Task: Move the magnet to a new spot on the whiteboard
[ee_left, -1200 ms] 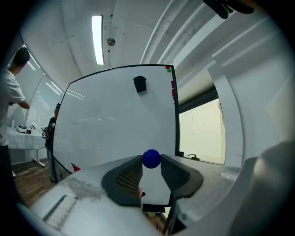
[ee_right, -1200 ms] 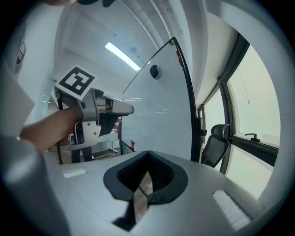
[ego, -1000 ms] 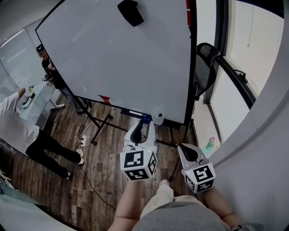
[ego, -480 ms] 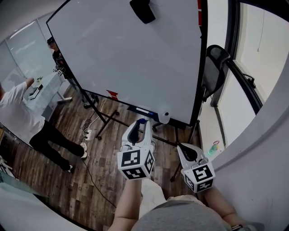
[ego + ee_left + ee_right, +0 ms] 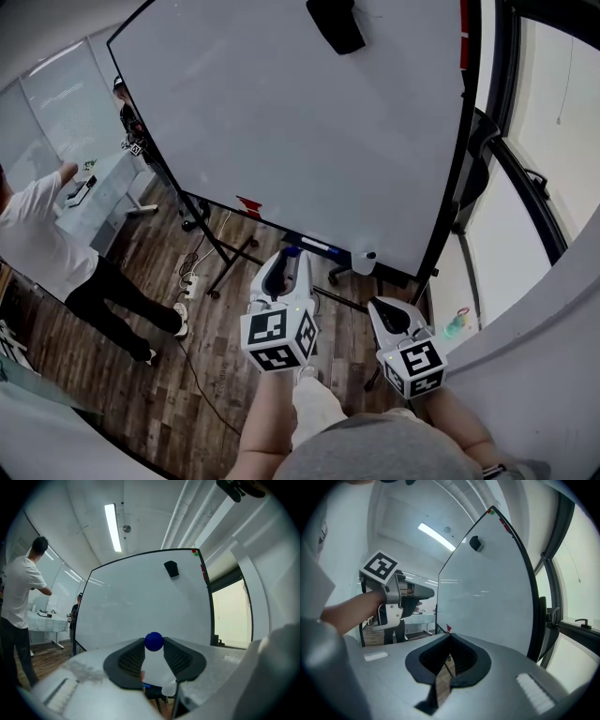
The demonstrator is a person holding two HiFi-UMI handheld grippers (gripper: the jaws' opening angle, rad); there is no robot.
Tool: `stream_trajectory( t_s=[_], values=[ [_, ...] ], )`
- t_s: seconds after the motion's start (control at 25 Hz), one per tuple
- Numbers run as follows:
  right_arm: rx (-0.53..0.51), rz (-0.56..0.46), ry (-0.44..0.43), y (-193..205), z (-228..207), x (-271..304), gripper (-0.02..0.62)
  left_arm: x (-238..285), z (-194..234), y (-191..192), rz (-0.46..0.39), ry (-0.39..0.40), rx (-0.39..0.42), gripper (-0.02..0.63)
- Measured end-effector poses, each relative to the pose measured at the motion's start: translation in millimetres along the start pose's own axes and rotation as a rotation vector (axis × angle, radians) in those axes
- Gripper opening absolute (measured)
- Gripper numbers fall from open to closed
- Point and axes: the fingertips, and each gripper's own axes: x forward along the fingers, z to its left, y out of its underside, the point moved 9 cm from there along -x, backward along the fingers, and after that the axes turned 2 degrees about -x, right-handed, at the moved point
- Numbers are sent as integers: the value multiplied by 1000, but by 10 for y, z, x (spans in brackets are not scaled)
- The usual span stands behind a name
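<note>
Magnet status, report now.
Left claw shut on blue magnet, short of the whiteboard. Right claw shut, empty. Black eraser high on board.

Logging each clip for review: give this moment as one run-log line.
left gripper: shut on blue magnet | right gripper: shut, empty | whiteboard: ahead, magnet not on it

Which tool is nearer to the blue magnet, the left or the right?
Left. The left tool holds the blue magnet between its jaw tips; the right tool, shut and empty, stands apart to its right.
</note>
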Motion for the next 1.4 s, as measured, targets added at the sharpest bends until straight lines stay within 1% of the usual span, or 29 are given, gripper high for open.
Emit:
stream_trajectory(
  t_s=[0.4, 0.8, 1.08, 1.4],
  values=[
    [-5, -21, 47, -246, 68, 990, 2, 663, 817, -240, -8, 43, 12, 133],
    [0, -27, 75, -477, 360, 2105, 2, 1296, 1729, -450, 0, 110, 21, 133],
    [8, -24, 135, -540, 363, 2600, 3, 1765, 2124, -536, 5, 168, 33, 133],
    [15, -12, 202, -521, 286, 2992, 3, 2304, 2436, -563, 15, 219, 48, 133]
  ],
)
